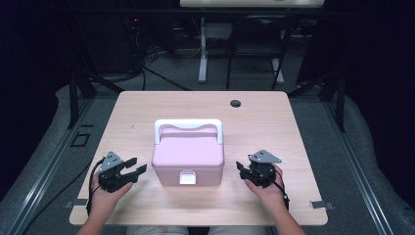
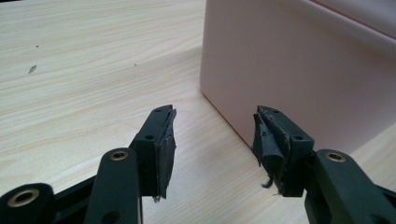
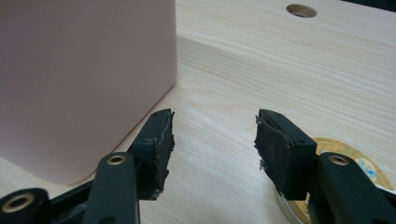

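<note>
A pink lidded box (image 1: pixel 188 159) with a white handle (image 1: pixel 188 125) and a white front latch (image 1: pixel 187 177) stands in the middle of the wooden table (image 1: pixel 254 122). My left gripper (image 1: pixel 133 168) rests at the box's left side, open, with nothing between its pads; in the left gripper view the box wall (image 2: pixel 299 70) rises just beyond the right fingertip (image 2: pixel 268 135). My right gripper (image 1: pixel 242 170) sits at the box's right side, open and empty too. In the right gripper view the box (image 3: pixel 84 79) stands to the left of the jaws.
A round cable hole (image 1: pixel 235 103) lies near the table's far edge. A flat round disc with a yellow label (image 3: pixel 355 158) lies on the table under the right gripper's right jaw. Dark floor, cables and a desk leg lie beyond the table.
</note>
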The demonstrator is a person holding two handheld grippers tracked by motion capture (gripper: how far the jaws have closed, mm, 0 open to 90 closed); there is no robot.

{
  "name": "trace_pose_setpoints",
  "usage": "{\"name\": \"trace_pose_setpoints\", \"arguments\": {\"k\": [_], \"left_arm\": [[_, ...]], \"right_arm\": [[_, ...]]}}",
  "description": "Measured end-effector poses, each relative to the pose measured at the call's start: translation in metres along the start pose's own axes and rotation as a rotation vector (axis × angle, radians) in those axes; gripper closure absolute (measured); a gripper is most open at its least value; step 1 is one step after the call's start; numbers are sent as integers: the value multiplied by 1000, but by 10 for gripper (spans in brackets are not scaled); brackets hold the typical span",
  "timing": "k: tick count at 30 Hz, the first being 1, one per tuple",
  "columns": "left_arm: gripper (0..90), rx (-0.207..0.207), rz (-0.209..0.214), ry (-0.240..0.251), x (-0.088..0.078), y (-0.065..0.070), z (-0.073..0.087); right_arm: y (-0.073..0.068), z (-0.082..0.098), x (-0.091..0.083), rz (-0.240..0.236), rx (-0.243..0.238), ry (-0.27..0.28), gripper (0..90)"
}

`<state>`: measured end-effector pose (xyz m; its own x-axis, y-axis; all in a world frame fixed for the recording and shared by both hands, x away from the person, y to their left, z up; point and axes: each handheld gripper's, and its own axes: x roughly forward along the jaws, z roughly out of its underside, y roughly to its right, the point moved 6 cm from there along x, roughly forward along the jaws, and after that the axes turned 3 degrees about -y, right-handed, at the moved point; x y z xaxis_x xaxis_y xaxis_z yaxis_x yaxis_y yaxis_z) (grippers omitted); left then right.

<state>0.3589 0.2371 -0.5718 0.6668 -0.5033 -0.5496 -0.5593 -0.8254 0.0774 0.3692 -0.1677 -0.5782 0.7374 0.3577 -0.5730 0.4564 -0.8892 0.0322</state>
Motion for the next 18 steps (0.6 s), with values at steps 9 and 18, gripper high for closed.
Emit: {"name": "trace_pose_setpoints", "arguments": {"k": [9, 18], "left_arm": [[456, -11, -1, -4, 0, -1, 1], [478, -13, -6, 8, -3, -2, 2]], "right_arm": [[1, -1, -3, -59, 42, 26, 517], [-3, -8, -8, -82, 29, 87, 540]]}}
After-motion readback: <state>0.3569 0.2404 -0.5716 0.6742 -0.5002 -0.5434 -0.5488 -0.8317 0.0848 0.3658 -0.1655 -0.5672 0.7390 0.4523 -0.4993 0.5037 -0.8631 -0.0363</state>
